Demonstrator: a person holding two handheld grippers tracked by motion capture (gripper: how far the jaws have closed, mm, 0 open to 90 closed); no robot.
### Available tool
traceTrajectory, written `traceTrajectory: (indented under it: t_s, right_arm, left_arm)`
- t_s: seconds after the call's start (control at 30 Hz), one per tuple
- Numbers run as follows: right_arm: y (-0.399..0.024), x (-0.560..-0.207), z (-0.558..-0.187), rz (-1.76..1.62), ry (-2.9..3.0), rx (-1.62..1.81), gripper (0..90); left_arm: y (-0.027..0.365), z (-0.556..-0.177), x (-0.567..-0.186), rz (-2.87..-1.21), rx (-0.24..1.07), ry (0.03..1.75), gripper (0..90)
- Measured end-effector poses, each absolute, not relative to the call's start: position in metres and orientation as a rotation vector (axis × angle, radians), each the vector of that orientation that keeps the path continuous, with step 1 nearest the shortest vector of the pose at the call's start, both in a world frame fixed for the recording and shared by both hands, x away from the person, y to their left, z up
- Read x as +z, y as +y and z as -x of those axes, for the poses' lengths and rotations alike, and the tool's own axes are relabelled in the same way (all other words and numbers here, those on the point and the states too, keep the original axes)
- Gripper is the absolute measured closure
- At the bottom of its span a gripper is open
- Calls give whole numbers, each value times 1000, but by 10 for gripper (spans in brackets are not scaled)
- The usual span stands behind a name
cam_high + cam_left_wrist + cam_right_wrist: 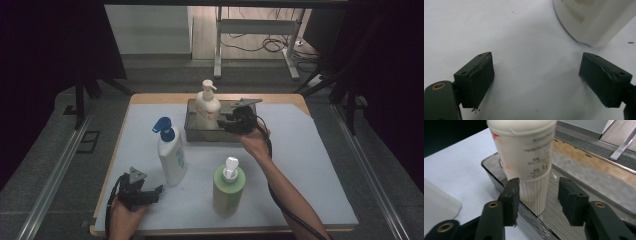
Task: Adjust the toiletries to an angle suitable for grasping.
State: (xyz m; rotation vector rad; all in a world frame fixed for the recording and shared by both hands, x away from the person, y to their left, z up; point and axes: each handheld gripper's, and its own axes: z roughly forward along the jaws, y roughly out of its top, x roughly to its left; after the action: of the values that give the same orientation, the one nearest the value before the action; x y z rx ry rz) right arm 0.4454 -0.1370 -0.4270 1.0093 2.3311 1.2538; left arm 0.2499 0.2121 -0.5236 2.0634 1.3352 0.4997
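Observation:
A cream pump bottle (207, 106) (526, 157) stands upright in a metal tray (192, 131) (579, 155) at the back of the table. My right gripper (227, 122) (537, 185) reaches in from the right, its jaws on either side of the bottle's ribbed base. A gap shows at one jaw, so it is open. My left gripper (154, 192) (536, 60) rests low at the front left, open over the white mat with nothing between its jaws. It sits just in front of the base of a white bottle with a blue cap (171, 155) (594, 20).
A green bottle with a white pump (228, 187) stands at the front centre, between my two arms. The white mat (310, 165) covers the wooden table, with bare room on its right side. Dark curtains and a desk frame lie beyond the table.

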Motion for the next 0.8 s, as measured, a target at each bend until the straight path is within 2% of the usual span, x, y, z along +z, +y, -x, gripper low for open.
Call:
traceTrajectory:
  t_s: [0.23, 0.43, 0.47, 0.6, 0.67, 0.8]
  right_arm:
    - [-141, -429, -451, -1053, 2336, 1237, 622]
    - [-140, -432, -457, -1091, 2309, 1208, 727]
    - [-140, -434, -460, -1117, 2298, 1205, 775]
    - [-140, -437, -463, -1146, 2285, 1191, 815]
    - [-137, -440, -464, -1143, 2289, 1171, 869]
    - [-133, -443, -466, -1135, 2302, 1143, 896]
  left_arm:
    - [212, -250, -524, -2063, 499, 1335, 127]
    - [212, -250, -524, -2063, 499, 1336, 127]
    - [212, -250, -524, -2063, 499, 1335, 127]
    - [212, -250, -524, -2063, 499, 1335, 127]
    - [212, -250, -524, -2063, 499, 1335, 127]
    - [212, -250, -524, -2063, 500, 1335, 127]
